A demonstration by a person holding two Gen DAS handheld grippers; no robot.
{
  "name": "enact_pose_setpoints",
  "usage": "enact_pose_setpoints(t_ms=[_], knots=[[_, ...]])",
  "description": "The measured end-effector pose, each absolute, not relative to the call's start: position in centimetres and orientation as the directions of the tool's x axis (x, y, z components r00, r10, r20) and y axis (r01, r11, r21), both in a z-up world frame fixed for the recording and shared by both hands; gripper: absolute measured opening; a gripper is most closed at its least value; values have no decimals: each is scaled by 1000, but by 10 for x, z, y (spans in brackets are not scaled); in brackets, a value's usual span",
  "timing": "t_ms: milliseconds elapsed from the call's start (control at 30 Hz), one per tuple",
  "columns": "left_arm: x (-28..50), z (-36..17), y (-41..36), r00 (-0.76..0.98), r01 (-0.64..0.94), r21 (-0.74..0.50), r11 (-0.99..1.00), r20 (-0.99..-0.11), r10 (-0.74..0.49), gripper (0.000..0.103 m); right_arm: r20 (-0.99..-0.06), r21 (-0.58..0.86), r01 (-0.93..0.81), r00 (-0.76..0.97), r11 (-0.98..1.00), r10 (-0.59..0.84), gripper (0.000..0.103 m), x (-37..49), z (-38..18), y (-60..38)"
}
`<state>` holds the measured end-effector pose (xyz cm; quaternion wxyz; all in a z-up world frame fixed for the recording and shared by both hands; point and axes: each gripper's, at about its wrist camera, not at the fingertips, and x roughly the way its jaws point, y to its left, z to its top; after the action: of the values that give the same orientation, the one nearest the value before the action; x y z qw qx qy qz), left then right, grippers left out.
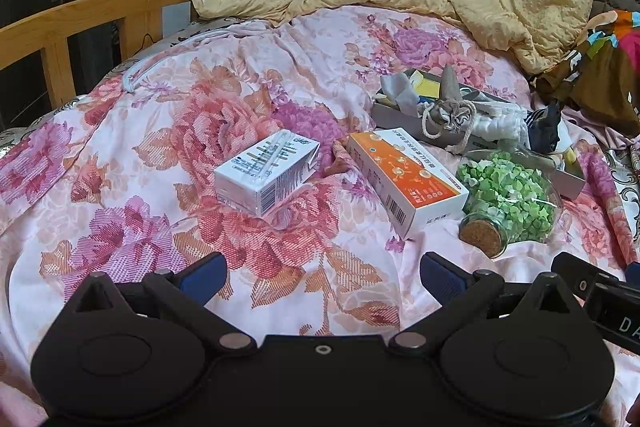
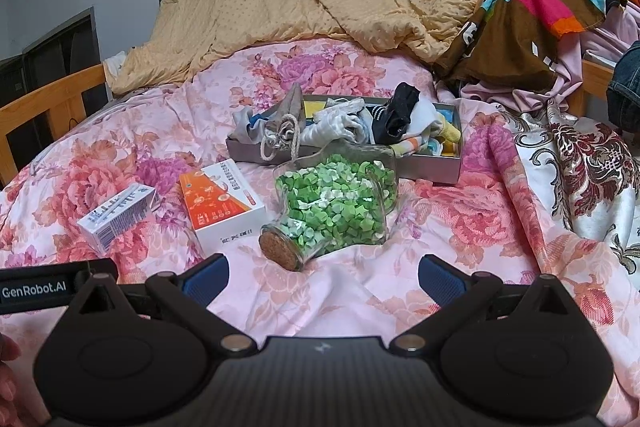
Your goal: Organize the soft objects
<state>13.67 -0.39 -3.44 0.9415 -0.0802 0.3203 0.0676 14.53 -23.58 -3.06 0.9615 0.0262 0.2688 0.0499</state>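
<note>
I'm counting two cartons (image 1: 267, 175) (image 2: 221, 203), one jar (image 2: 336, 205), one tray (image 2: 436, 165) of socks (image 2: 394, 115) mid-bed — contents overlapping, uncountable. Left tool (image 1: 323, 279) and right tool (image 2: 323, 277) are gaping, empty.

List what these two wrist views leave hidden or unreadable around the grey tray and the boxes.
- Grey tray floor: both views, covered by the socks and cloths piled in it.
- Tray's near wall: right wrist view, partly hidden by the glass jar of green bits.
- Small print on the orange box and white carton: too small and curved by the fisheye.
- Left gripper and right gripper: open, empty.
</note>
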Motion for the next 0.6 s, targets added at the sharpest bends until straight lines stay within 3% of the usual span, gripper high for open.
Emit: enact_pose_setpoints(t_ms=[600], knots=[[136,-37,-1,783,-184,-108,977,-617,79,102,-516,79,-81,849,994,110,103,145,-33,-236]])
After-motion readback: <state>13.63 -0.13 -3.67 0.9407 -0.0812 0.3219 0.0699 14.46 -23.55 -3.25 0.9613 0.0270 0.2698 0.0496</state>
